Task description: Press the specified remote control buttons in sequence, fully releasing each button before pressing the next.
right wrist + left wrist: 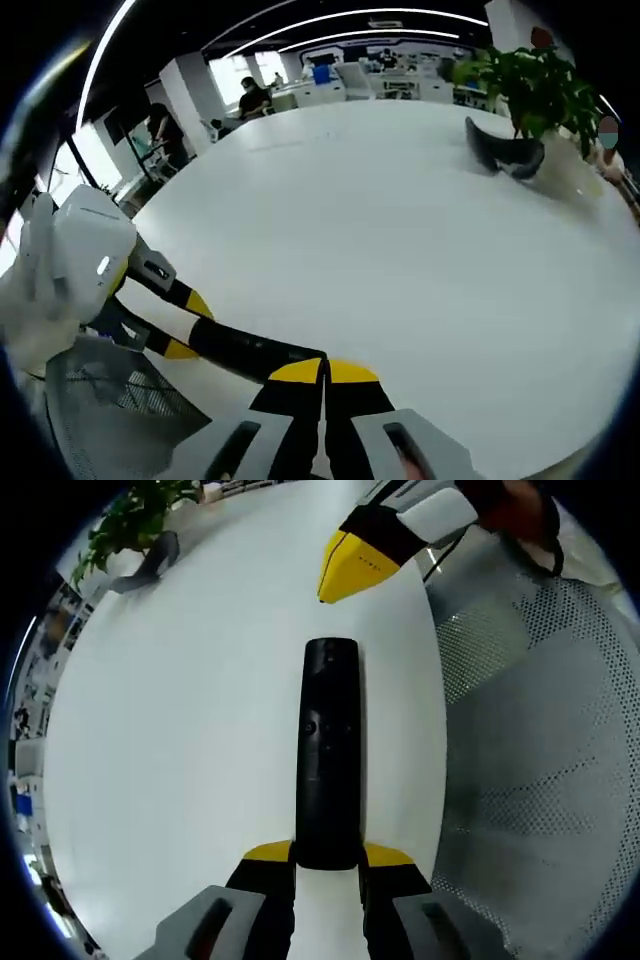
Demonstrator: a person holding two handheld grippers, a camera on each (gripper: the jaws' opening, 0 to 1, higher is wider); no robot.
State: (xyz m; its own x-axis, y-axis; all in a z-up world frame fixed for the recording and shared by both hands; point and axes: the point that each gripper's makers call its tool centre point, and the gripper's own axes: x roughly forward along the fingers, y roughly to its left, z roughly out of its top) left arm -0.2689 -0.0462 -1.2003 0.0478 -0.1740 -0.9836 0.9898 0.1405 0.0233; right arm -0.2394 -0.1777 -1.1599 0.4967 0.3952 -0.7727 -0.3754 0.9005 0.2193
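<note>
While left gripper (327, 857) jaws pinch remote (329, 750) on tabletop (180, 730), right gripper (323, 372), jaws pressed together, hovers beyond remote's far end; off-centre poke risks wrong button or skidding remote.

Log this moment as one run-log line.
left gripper: shut on remote | right gripper: shut, empty, tips above remote's far end | remote flat on white table | plant at far edge
</note>
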